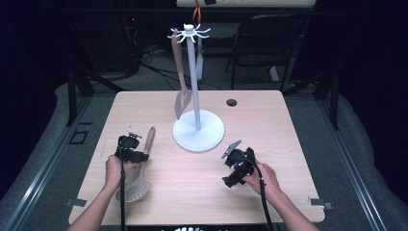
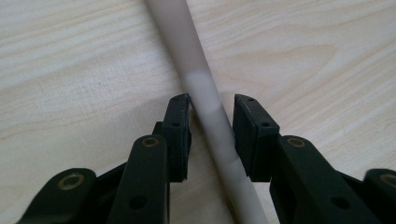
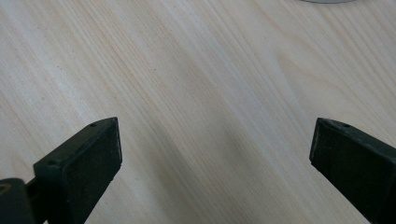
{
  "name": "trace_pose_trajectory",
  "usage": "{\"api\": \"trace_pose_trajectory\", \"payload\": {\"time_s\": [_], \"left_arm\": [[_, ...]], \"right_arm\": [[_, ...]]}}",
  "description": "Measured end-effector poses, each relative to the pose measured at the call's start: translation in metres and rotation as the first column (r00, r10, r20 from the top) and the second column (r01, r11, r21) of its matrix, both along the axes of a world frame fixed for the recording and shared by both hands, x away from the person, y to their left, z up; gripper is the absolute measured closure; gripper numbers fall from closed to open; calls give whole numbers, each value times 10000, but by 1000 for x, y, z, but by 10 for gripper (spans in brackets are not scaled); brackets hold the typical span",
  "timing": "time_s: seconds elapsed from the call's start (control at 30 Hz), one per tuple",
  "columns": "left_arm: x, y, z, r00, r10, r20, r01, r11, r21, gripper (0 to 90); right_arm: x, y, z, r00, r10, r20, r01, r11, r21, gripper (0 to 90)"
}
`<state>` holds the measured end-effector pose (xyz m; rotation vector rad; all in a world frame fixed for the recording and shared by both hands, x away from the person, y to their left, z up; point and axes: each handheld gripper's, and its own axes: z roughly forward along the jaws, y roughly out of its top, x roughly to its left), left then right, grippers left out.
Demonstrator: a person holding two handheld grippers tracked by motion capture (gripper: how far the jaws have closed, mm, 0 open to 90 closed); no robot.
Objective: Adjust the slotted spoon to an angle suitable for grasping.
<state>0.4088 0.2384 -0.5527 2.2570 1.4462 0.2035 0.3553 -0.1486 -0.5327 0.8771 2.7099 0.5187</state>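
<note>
Left gripper [image 2: 212, 105] straddling skimmer handle [image 2: 205, 100] near utensil stand [image 1: 198, 130], seemingly not pinching; better squeeze squarely before lifting.

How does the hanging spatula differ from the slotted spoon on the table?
The spatula hangs upright from the white rack; the slotted spoon lies flat on the table. The spatula's blade is flat and angular; the spoon's head is round and perforated. The spatula hangs free of any tongs; the spoon's handle sits between the left tongs, not clearly pinched. Both have long pale handles.
</note>
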Motion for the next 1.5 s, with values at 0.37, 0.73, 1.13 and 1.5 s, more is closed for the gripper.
{"api": "trace_pose_trajectory", "payload": {"time_s": [0.37,0.73,1.13,1.5], "left_arm": [[-7,10,2,9994,-105,-328,101,9999,-136,699],[0,2,1,9995,-106,-292,120,9987,488,664],[5,-12,0,9994,60,-338,-16,9916,1293,686],[7,-6,0,9989,153,-453,-118,9969,783,706]], "right_arm": [[0,-1,-1,10000,-42,-2,42,10000,-8,20],[-1,1,1,9999,103,80,-100,9995,-301,20],[-2,2,-1,9998,162,116,-160,9996,-234,23],[-2,2,0,9998,178,127,-175,9995,-250,24]]}}
